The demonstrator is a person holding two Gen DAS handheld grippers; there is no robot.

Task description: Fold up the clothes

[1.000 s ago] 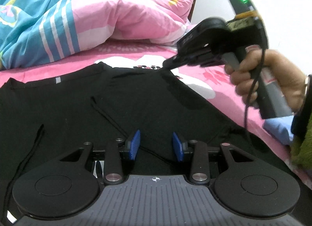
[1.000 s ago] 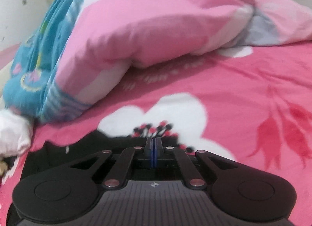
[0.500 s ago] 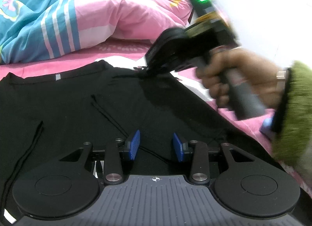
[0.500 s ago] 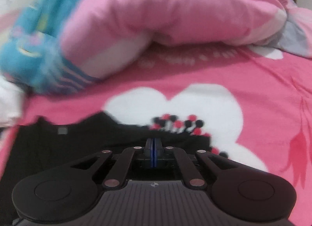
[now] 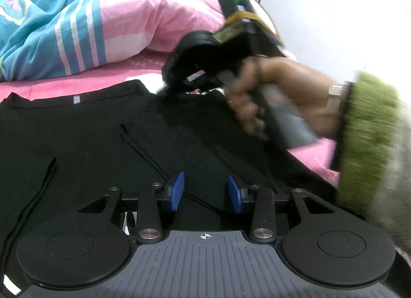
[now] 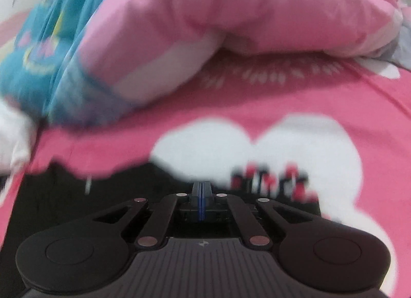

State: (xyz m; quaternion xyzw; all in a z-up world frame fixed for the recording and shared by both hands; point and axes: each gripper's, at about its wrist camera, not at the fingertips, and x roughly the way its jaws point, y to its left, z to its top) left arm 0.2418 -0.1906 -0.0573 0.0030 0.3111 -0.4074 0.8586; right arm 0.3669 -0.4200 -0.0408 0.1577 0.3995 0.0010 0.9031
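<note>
A black garment (image 5: 90, 143) lies spread flat on the pink bed, with a small grey label (image 5: 76, 99) at its far edge and a thin black drawstring (image 5: 143, 151) across its middle. My left gripper (image 5: 205, 192) hovers low over the near part, blue pads apart, and the drawstring runs beneath the gap. My right gripper (image 5: 165, 92), held by a hand (image 5: 282, 92), is at the garment's far edge, shut on a bunched fold of the fabric. In the right wrist view its fingers (image 6: 201, 190) are pressed together over the black cloth (image 6: 64, 208).
A rolled pink and blue quilt (image 5: 77, 15) fills the far side of the bed. The pink sheet with a white flower print (image 6: 282, 149) extends beyond the garment. A white wall (image 5: 346, 15) stands at the right, and a fluffy green sleeve (image 5: 367, 138) crosses the right side.
My right gripper has moved left along the garment's far edge, dragging the far right corner of the fabric with it. The left gripper has stayed still and open.
</note>
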